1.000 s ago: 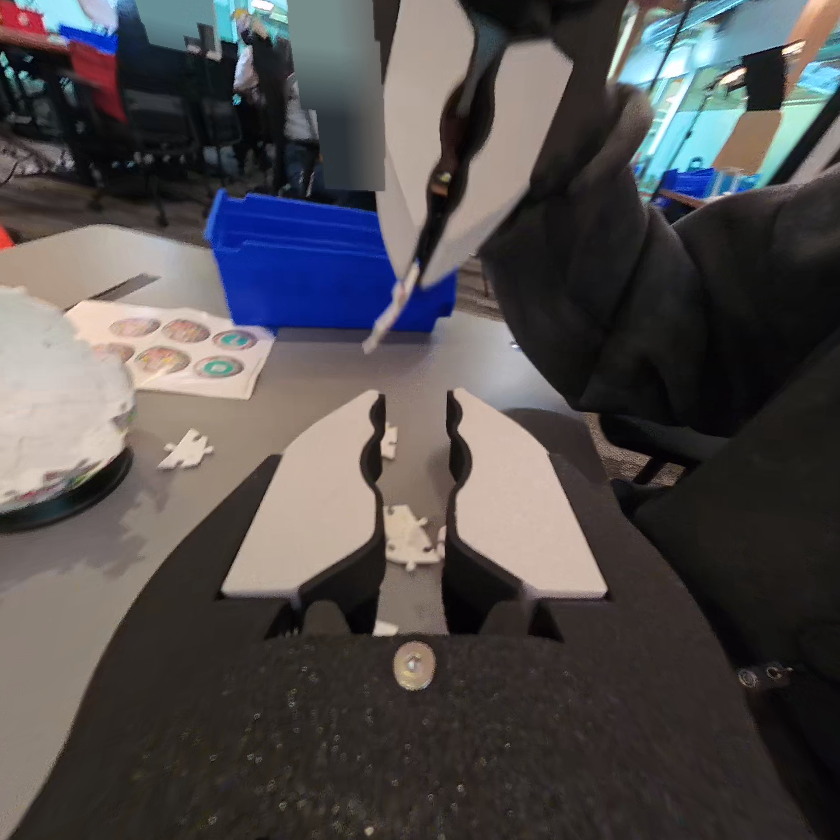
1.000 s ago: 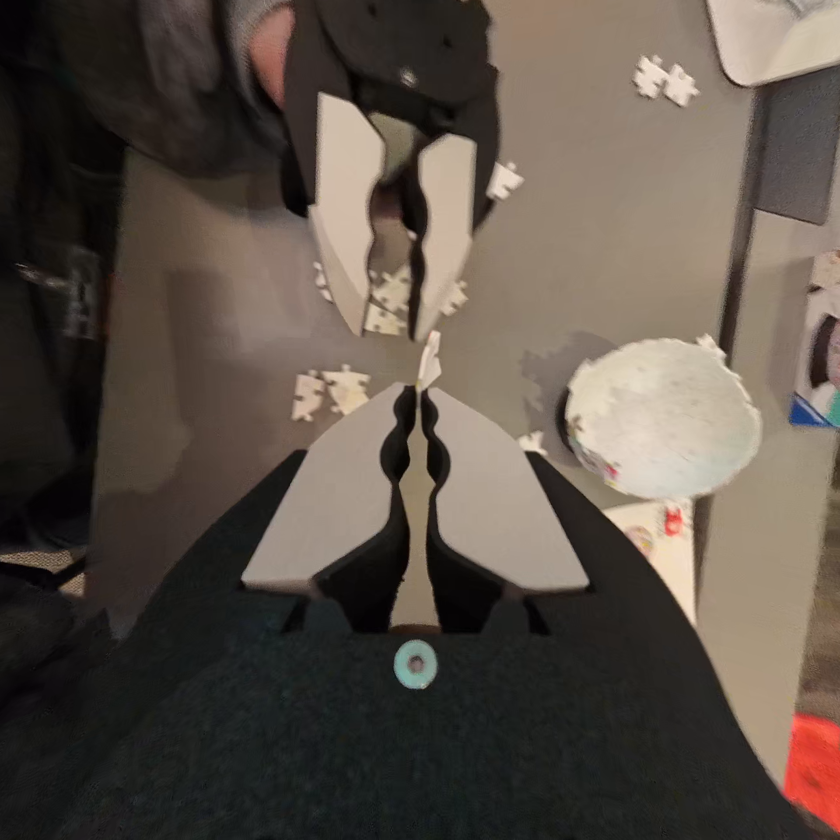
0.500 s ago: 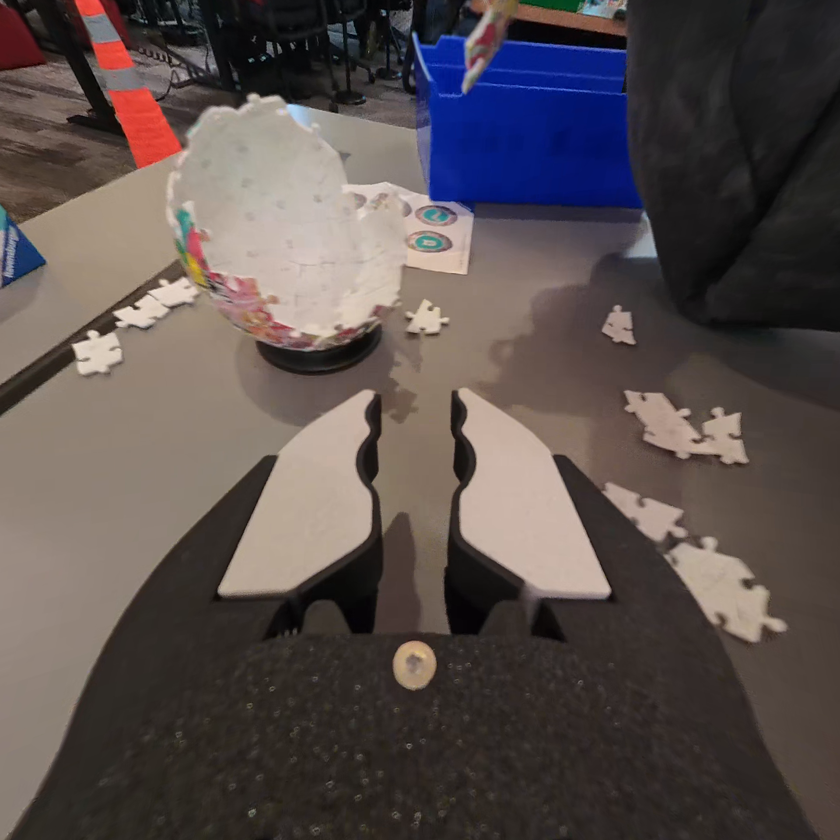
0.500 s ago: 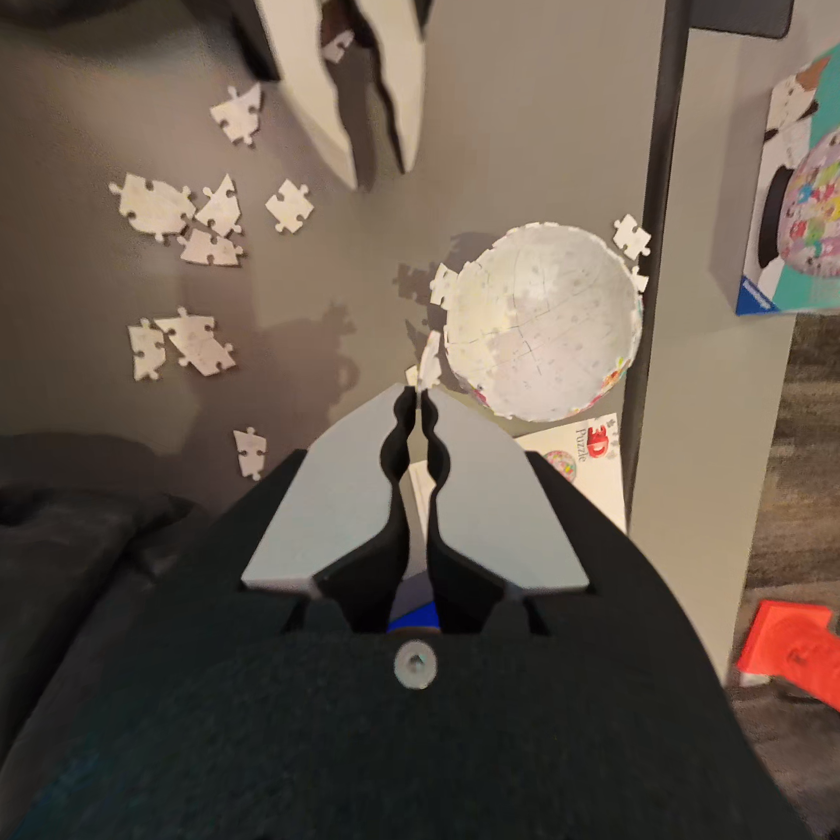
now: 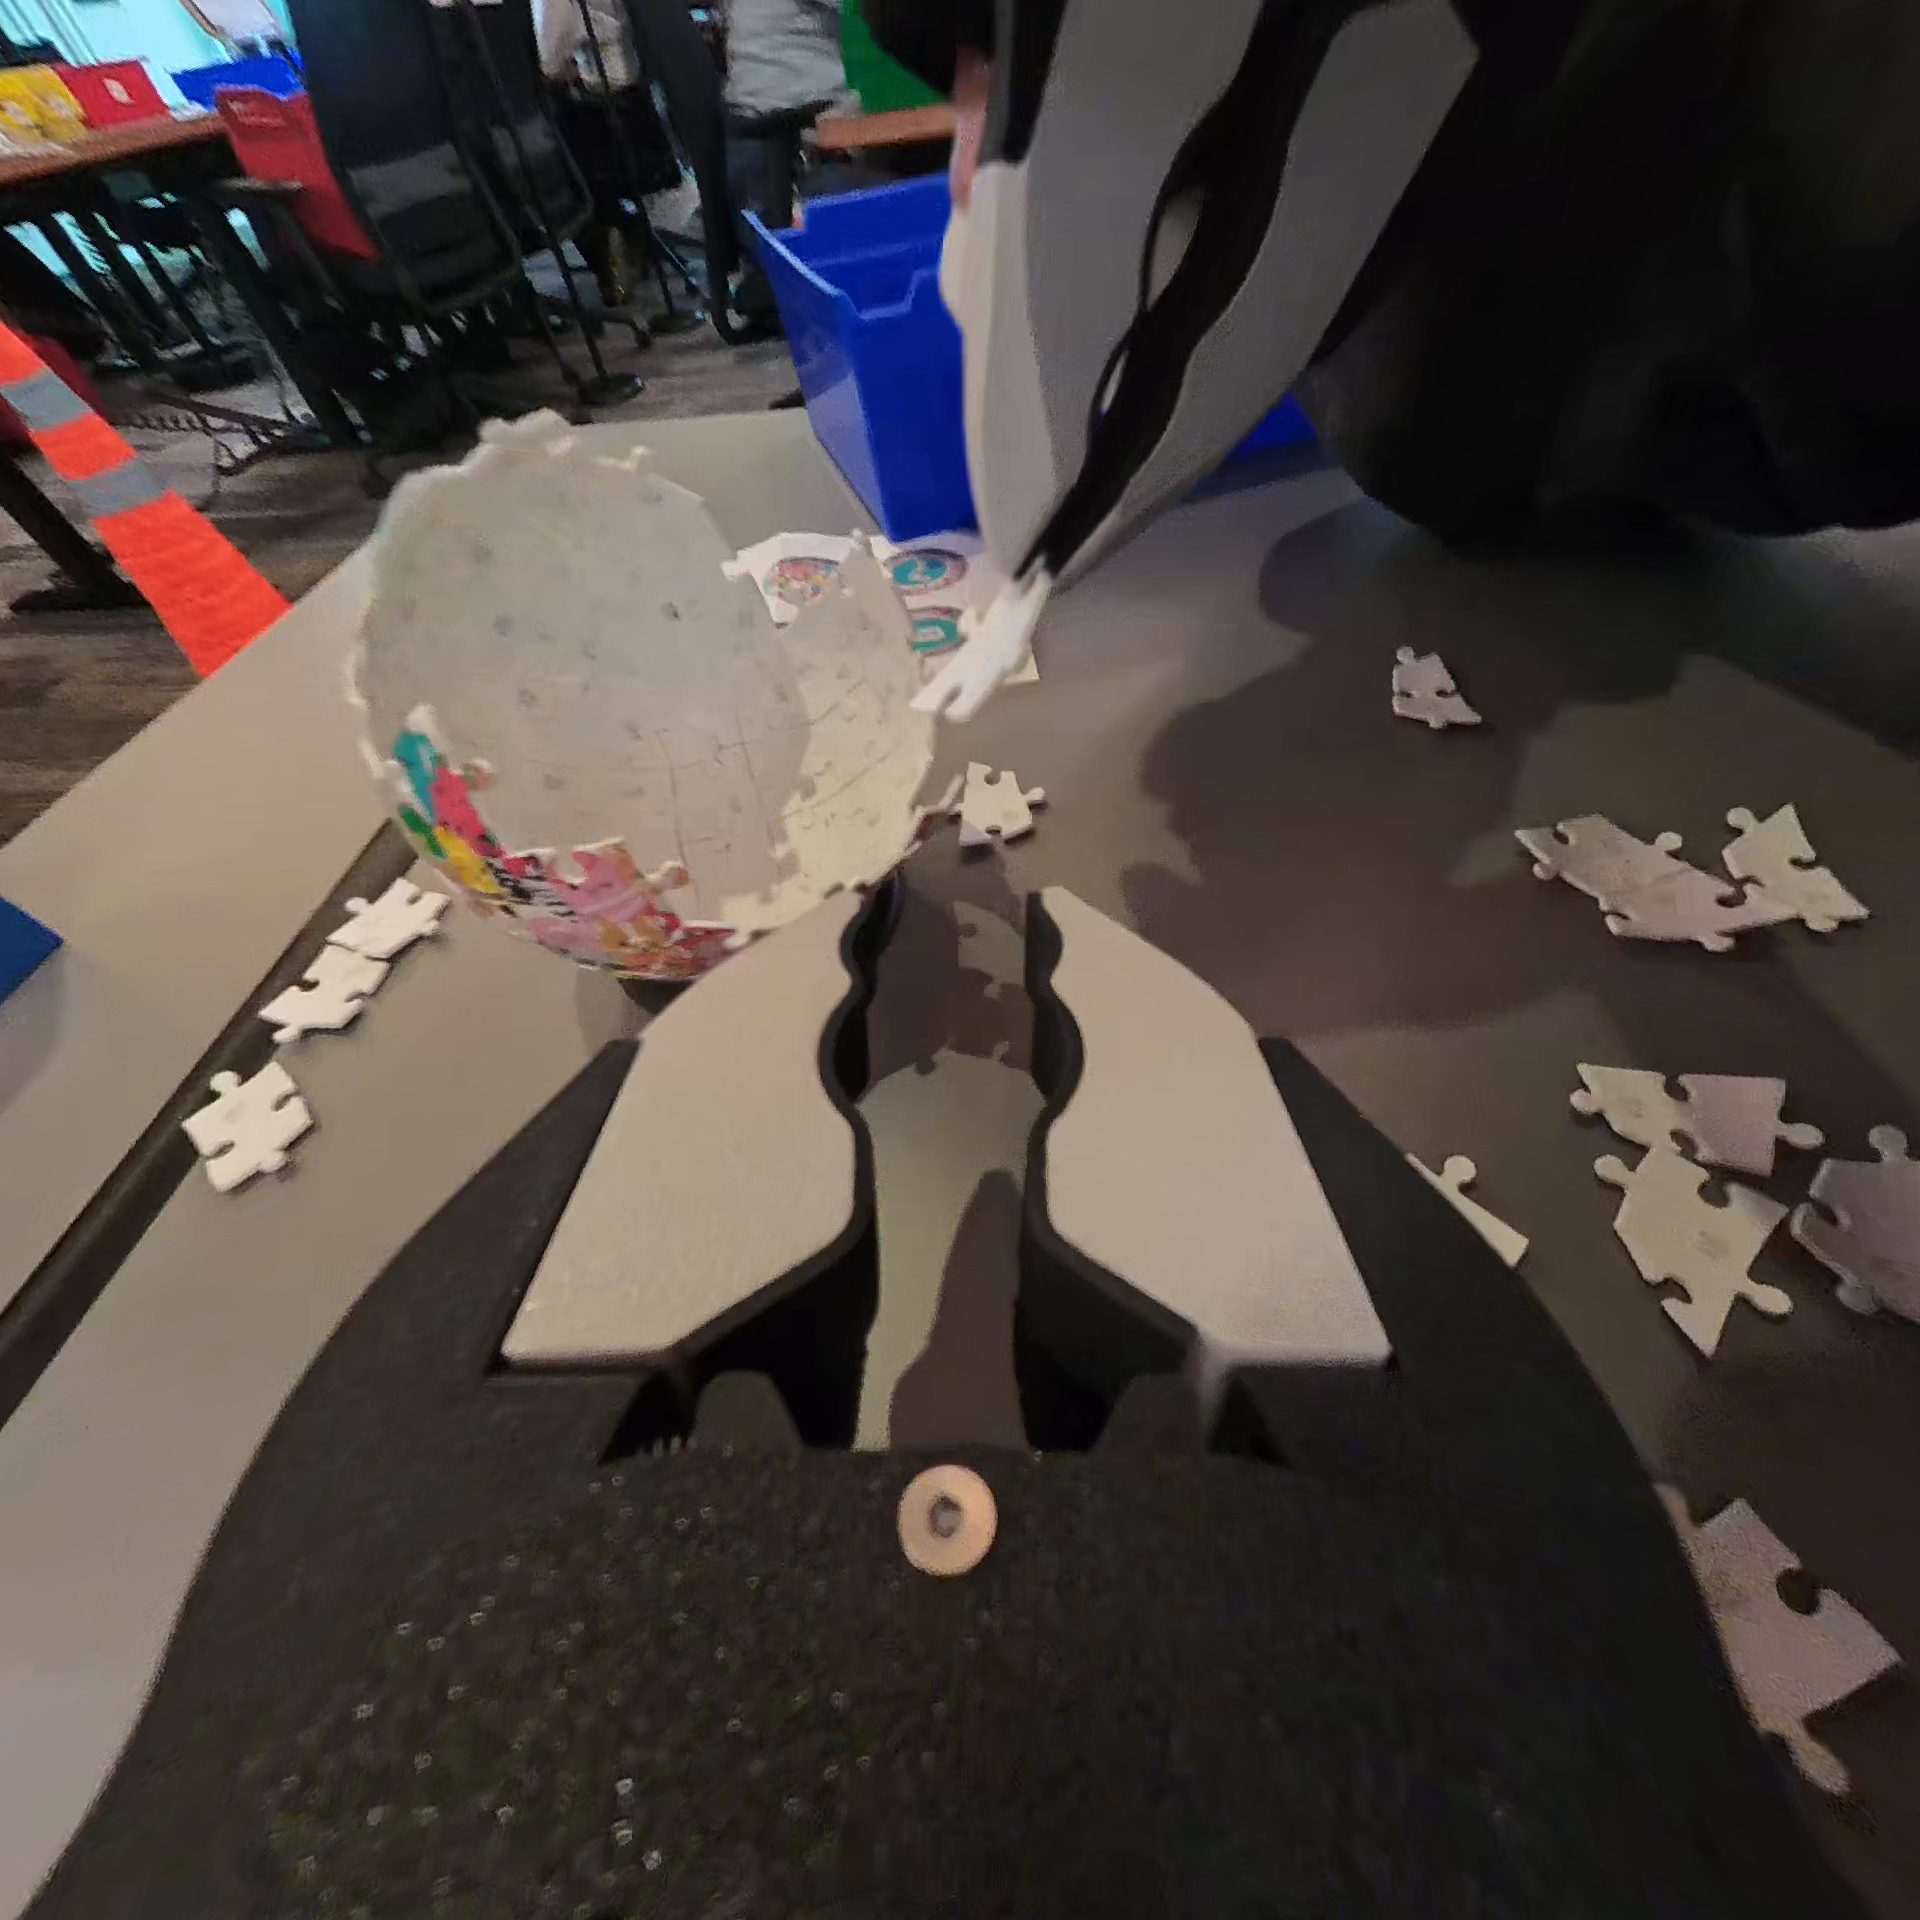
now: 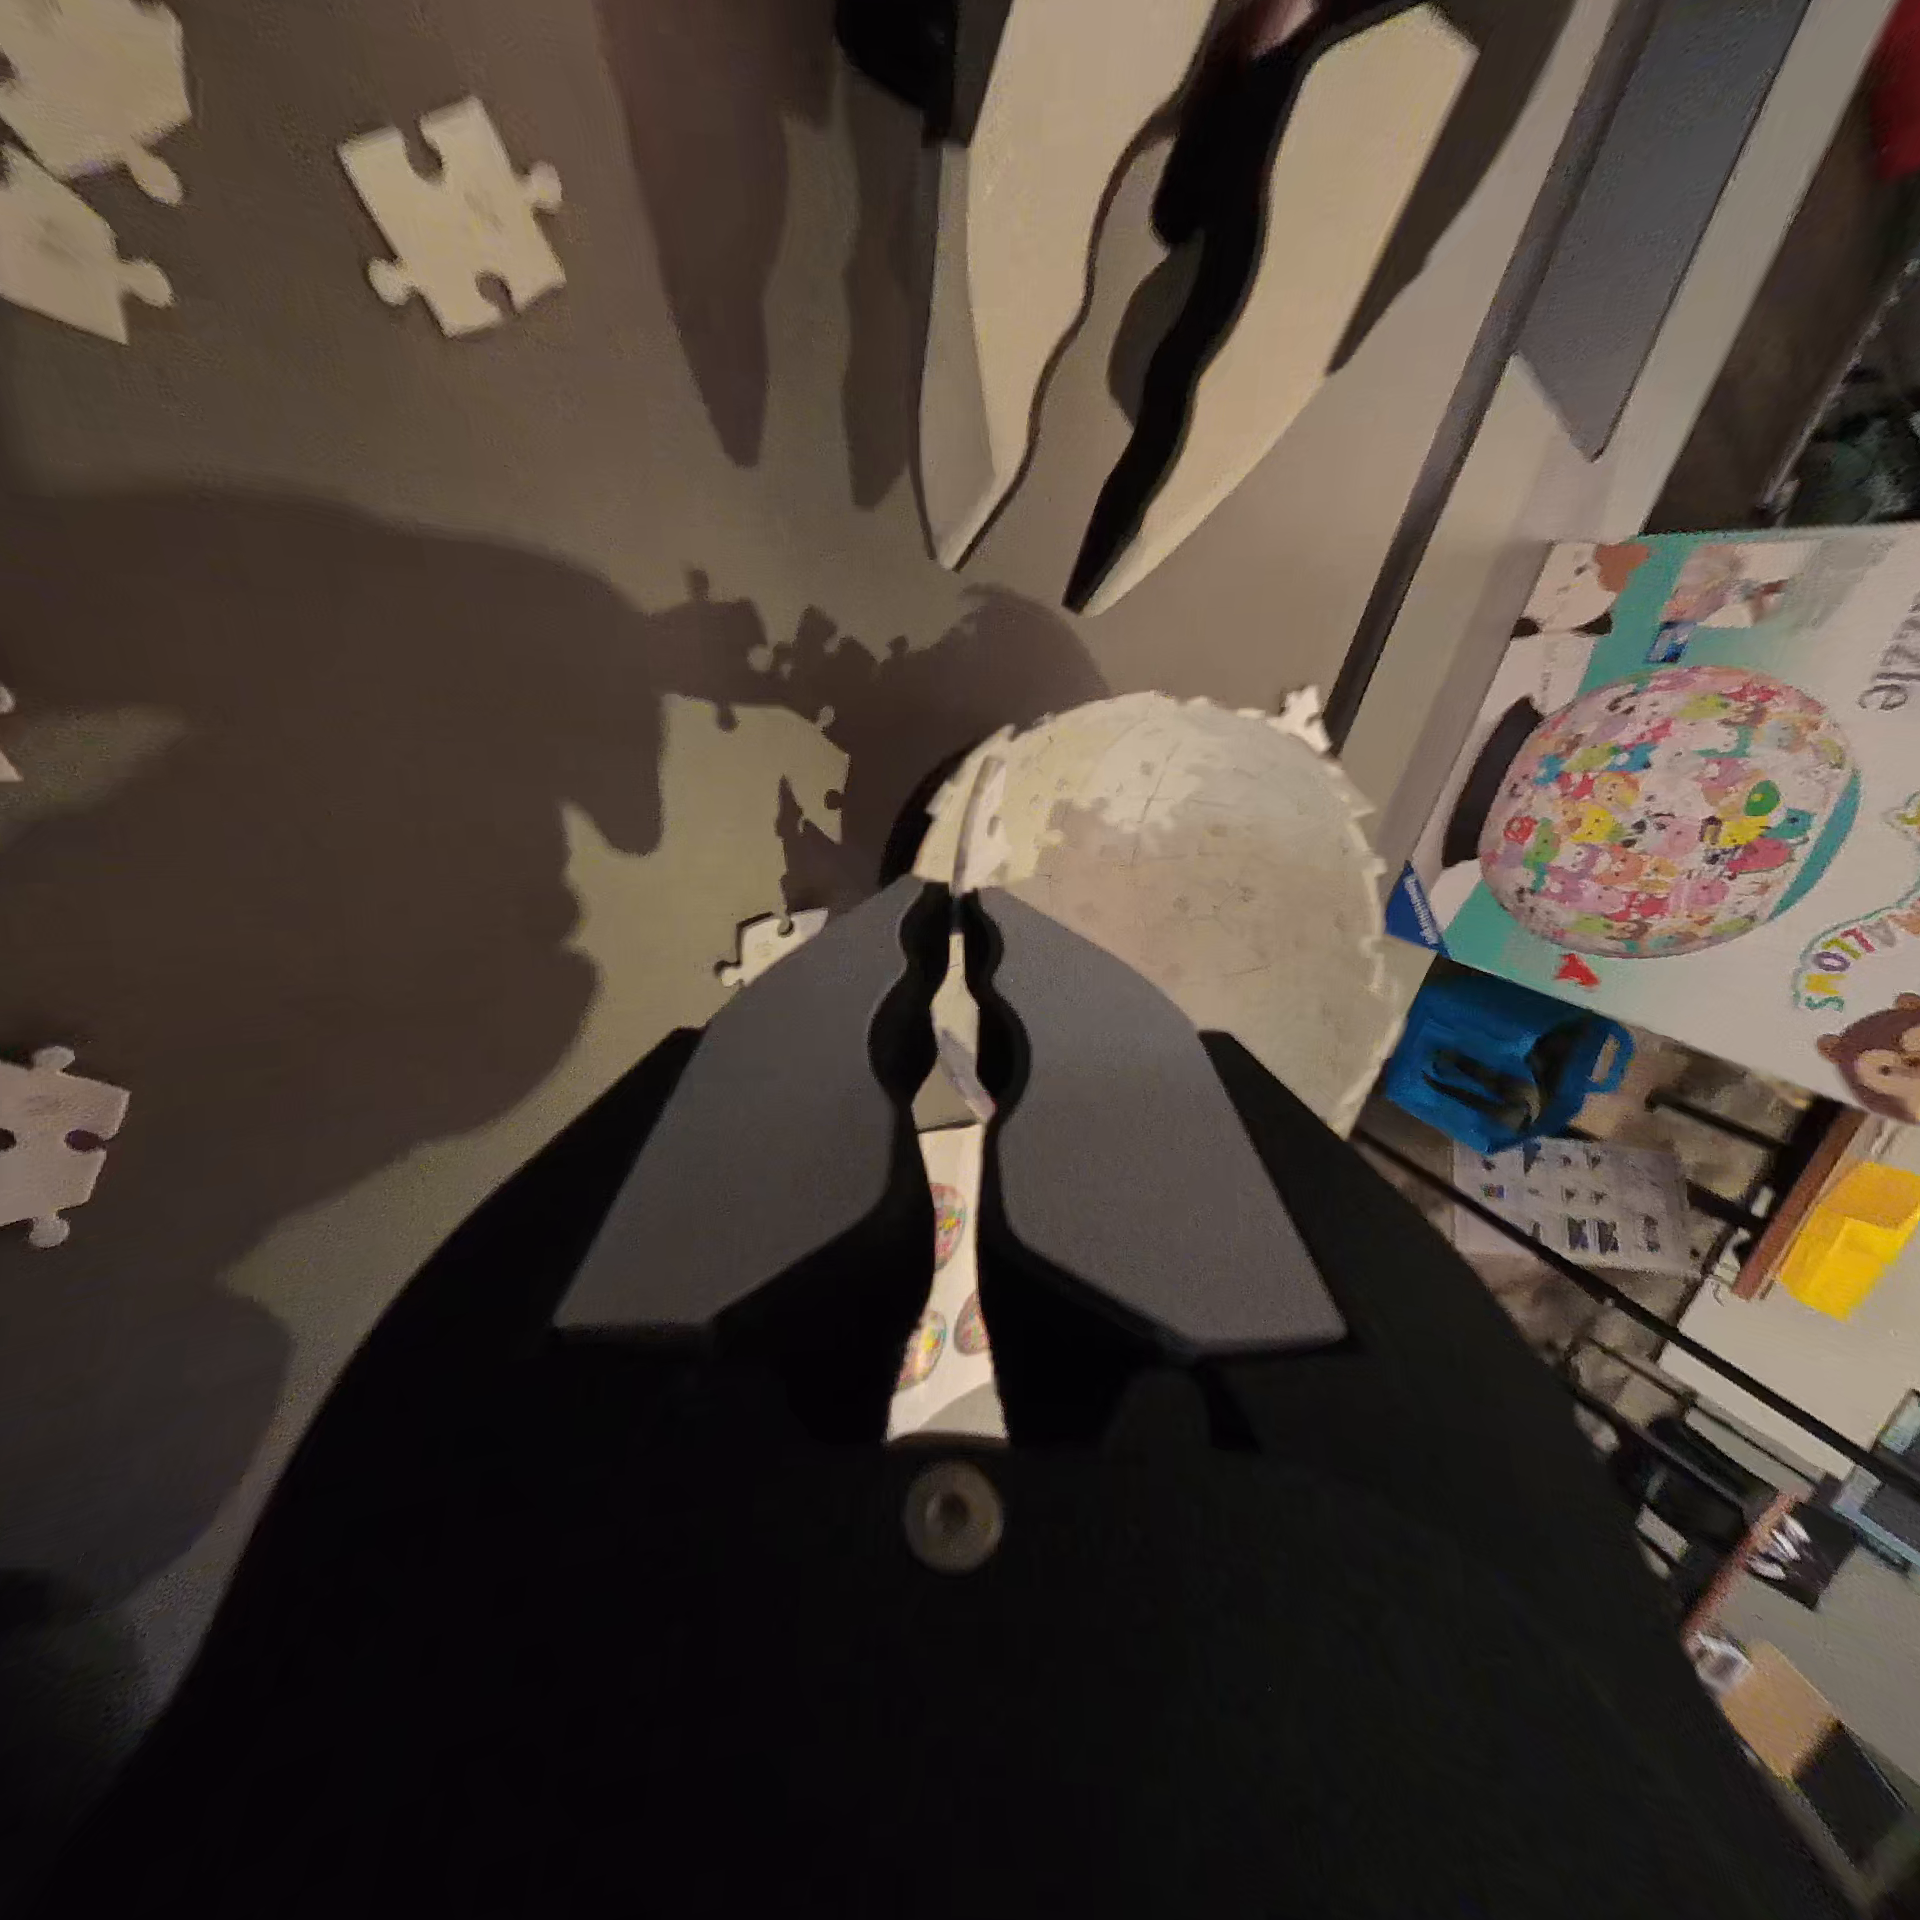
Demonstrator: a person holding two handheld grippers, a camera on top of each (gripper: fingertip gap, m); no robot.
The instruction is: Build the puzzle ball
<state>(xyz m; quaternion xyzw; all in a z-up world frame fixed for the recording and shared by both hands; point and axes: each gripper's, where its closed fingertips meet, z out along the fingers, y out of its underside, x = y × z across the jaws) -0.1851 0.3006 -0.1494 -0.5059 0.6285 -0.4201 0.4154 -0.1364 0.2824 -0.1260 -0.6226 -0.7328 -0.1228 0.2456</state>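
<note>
While right gripper pinched puzzle piece beside puzzle ball rim, left gripper hovered unclenched, empty, near table edge.

Printed wording on puzzle box

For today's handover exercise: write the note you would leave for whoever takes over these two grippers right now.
Right gripper: shut on a white puzzle piece, held at the open rim of the puzzle ball.
Left gripper: open, empty, low over the table just in front of the ball.
Ball: a partial shell on its dark stand, one side open.
Loose pieces lie scattered on the table on both sides of the ball.
Done: much of the shell.
Left: seat the held piece, then fit the loose ones.
</note>
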